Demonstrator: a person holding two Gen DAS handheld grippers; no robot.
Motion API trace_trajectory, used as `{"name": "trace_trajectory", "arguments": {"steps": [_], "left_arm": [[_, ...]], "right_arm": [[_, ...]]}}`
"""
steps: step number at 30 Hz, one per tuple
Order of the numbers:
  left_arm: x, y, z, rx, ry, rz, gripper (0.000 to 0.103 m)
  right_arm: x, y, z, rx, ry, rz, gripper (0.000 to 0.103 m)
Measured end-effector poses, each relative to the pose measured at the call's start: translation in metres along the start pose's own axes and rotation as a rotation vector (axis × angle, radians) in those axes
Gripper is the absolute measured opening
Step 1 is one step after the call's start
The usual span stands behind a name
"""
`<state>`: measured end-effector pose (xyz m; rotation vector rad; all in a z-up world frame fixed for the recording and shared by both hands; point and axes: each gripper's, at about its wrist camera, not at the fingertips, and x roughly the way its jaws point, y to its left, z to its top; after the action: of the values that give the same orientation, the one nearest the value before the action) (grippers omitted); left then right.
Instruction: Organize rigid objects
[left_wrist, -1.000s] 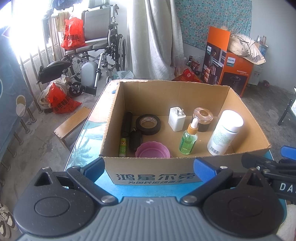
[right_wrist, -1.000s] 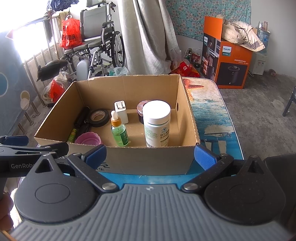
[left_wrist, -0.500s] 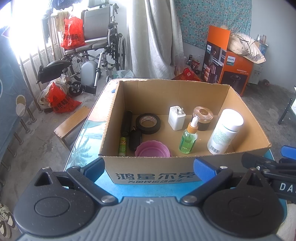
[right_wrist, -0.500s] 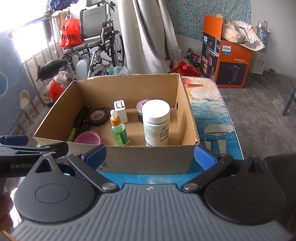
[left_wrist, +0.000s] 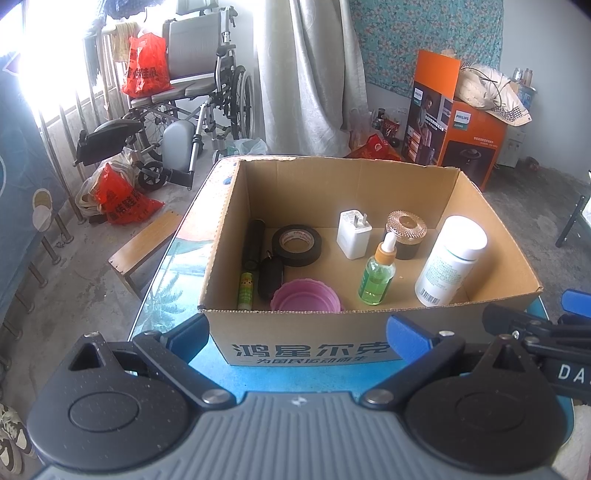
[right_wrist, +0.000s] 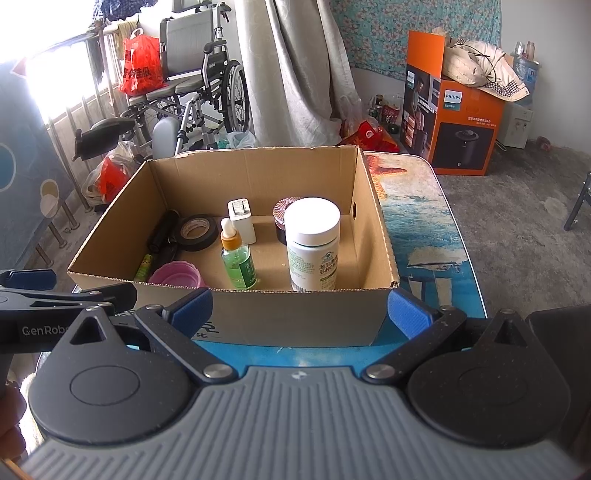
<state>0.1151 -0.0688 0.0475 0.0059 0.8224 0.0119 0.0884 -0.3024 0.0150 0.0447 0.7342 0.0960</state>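
Grippers wait at the near wall of a cardboard box on a blue printed table. The left gripper and the right gripper both stand with jaws spread wide and nothing between them, short of the box's front edge.

Inside, the objects sit packed by kind: a white pill bottle and a green dropper bottle upright near the front, a white charger and a gold-lidded jar behind them, black tape, a flashlight and a pink cup to the left.

The risk looks plain: both bottles are tall and narrow, close to the front wall. A finger clipping that wall, or reaching over them for the jar, could topple one into its neighbour or shove the light box across the table.
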Motion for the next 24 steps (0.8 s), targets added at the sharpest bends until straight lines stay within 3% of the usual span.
{"name": "trace_trajectory", "arguments": {"steps": [24], "left_arm": [[-0.0004, 0.0003, 0.0002, 0.001, 0.001, 0.001, 0.103]], "right_arm": [[0.0004, -0.0007, 0.0001, -0.001, 0.002, 0.000, 0.102]]}}
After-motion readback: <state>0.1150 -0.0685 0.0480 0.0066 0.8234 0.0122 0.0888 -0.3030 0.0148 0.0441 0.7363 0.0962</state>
